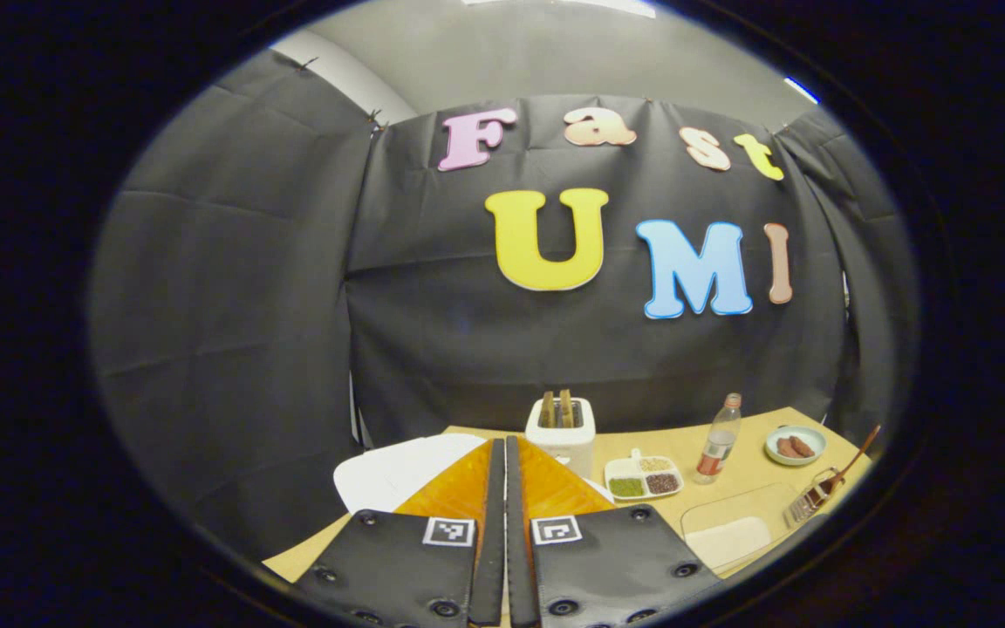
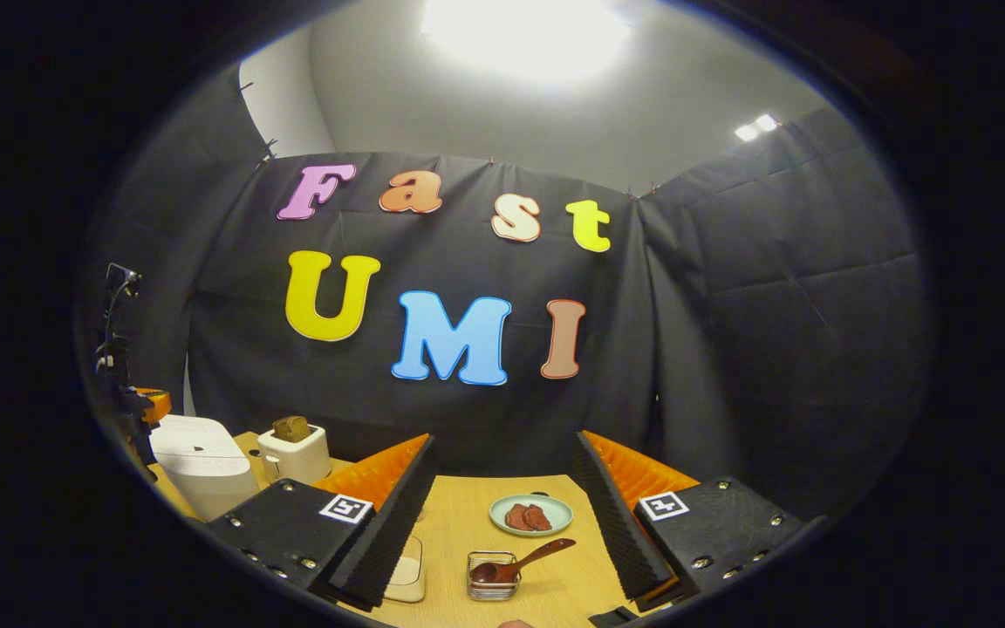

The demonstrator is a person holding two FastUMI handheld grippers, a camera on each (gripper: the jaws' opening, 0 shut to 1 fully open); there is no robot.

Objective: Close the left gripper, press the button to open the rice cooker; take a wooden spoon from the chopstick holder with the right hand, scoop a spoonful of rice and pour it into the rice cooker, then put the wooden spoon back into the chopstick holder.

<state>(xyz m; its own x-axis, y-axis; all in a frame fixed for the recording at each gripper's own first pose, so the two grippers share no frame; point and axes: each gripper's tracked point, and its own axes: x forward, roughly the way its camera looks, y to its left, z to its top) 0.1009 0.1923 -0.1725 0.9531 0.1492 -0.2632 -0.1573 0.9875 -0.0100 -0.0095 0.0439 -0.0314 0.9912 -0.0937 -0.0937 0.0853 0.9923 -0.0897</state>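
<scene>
Rice cookers: we count one [image 2: 197, 462], white, far left.
Toasters: one [image 1: 561, 430], two slices in it.
Bottles: one [image 1: 719, 451].
Divided trays: we see one [image 1: 643, 479], three compartments filled.
Plates: one [image 2: 530, 515], far right, two brown pieces on it.
Wire holders: one [image 2: 492, 577].
Wooden spoons: one [image 2: 520, 560], in the holder.
Clear containers: we count one [image 1: 734, 528], near right.
Tables: one [image 2: 468, 523].

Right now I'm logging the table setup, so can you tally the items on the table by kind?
Appliances: 2 (rice cooker, toaster)
Dishes with food: 2 (plate, divided tray)
Bottles: 1 (bottle)
Utensil holders: 1 (chopstick holder)
Spoons: 1 (wooden spoon)
Clear containers: 1 (rice box)
Total: 8
</scene>
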